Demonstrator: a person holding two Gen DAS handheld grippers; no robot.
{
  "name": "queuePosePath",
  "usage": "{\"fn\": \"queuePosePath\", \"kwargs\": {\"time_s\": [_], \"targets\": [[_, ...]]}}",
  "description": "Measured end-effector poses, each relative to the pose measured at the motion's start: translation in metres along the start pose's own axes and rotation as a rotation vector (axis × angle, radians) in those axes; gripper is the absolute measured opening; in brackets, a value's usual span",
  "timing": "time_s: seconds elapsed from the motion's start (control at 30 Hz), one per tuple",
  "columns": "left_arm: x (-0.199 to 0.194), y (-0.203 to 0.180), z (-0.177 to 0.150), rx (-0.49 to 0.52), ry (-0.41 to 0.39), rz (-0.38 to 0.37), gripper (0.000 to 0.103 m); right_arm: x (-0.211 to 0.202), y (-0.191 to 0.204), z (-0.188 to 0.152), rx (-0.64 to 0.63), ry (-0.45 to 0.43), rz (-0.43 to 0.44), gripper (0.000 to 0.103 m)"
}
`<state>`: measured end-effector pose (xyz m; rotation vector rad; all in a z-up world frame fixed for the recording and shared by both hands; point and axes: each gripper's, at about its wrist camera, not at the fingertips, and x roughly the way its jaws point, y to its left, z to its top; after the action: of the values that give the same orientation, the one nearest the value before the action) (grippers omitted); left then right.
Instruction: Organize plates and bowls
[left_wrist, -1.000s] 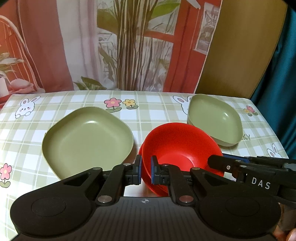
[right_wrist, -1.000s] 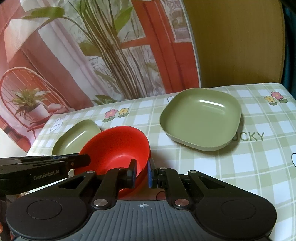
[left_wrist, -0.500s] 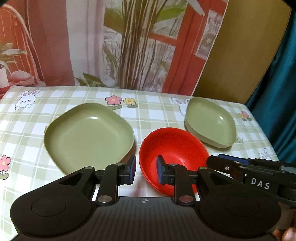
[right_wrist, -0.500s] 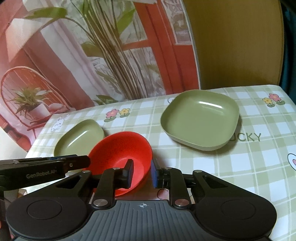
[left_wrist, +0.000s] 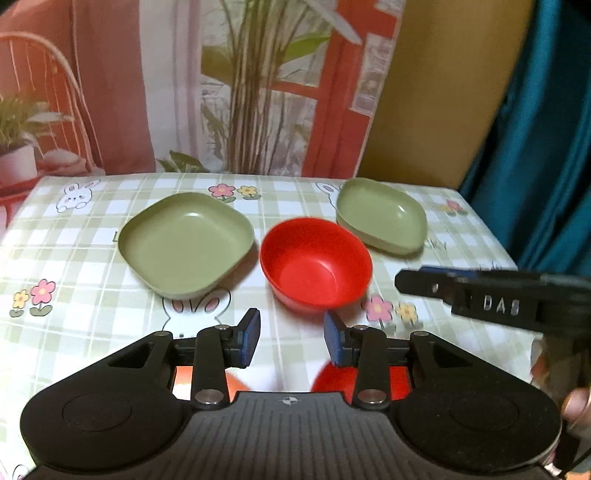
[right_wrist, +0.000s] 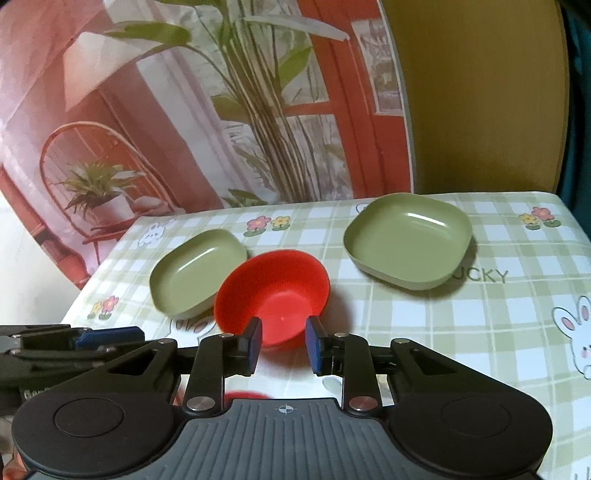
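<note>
Red bowl (left_wrist: 316, 266) between two green plates (left_wrist: 186, 244); left tool (left_wrist: 291, 336), right tool (right_wrist: 283, 343) spread, empty.

The near rim of the round red plastic bowl (right_wrist: 273, 291) is hidden behind the black right gripper (right_wrist: 283, 345), while the other black gripper (right_wrist: 70, 341) beside it is edge-cropped and its jaws unreadable.
</note>
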<state>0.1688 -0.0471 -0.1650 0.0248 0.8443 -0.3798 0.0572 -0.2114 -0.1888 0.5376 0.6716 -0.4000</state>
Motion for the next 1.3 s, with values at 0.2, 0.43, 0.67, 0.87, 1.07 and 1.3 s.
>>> {"fn": "queuePosePath", "kwargs": {"time_s": [0.2, 0.43, 0.67, 0.87, 1.07, 1.3], "targets": [[-0.012, -0.003, -0.02, -0.007, 0.004, -0.026, 0.04, -0.018, 0.001, -0.022, -0.021, 0.007, -0.035, 0.025], [-0.01, -0.006, -0.039, -0.026, 0.03, -0.047, 0.04, -0.023, -0.003, -0.048, -0.019, 0.049, -0.062, 0.025], [-0.004, -0.004, -0.047, -0.066, 0.06, -0.066, 0.039, -0.017, -0.007, -0.062, 0.007, 0.08, -0.073, 0.025], [-0.001, -0.006, -0.05, -0.068, 0.072, -0.069, 0.039, -0.012, -0.008, -0.066, 0.017, 0.101, -0.065, 0.024], [0.006, -0.006, -0.053, -0.077, 0.099, -0.072, 0.039, -0.008, -0.008, -0.073, 0.029, 0.117, -0.051, 0.021], [0.009, -0.008, -0.054, -0.072, 0.1, -0.089, 0.039, -0.007, -0.012, -0.074, 0.036, 0.128, -0.048, 0.018]]}}
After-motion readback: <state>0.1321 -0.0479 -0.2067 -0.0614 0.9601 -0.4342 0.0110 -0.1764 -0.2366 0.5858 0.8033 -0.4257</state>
